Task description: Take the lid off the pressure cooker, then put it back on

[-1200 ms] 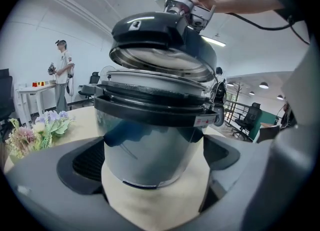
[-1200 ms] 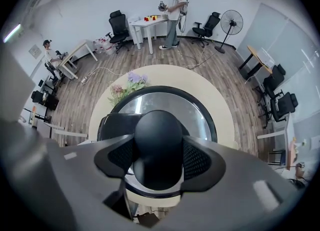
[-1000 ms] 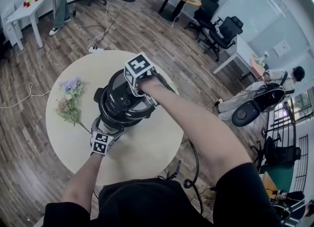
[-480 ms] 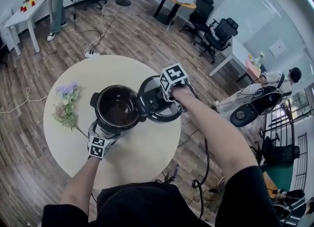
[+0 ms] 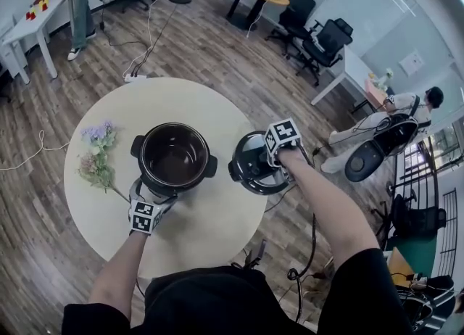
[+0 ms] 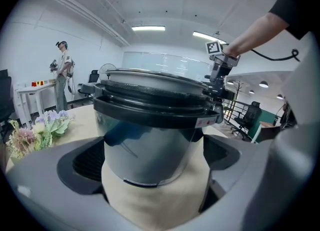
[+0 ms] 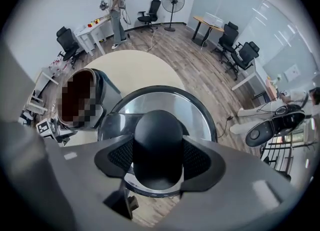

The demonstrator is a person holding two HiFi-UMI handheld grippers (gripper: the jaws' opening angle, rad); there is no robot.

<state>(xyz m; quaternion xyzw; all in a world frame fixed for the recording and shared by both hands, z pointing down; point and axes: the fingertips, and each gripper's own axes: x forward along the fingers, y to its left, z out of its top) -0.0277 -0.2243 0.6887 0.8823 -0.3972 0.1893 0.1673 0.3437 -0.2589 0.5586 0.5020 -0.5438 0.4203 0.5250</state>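
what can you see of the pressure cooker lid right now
The lid is round, with a shiny metal top, a black rim and a black domed knob. It is off the pot, roughly level, at the round table's right edge. The right gripper clamps the knob from above.

Right gripper [image 5: 270, 161]: I hold the lid [image 5: 246, 172] from above, over the right edge of the round table [image 5: 210, 232]. The open pressure cooker [image 5: 174, 158] stands well left of those jaws. Left gripper [image 5: 154, 199]: set against the cooker's near wall, flowers [image 5: 98, 154] lying to the jaws' left.
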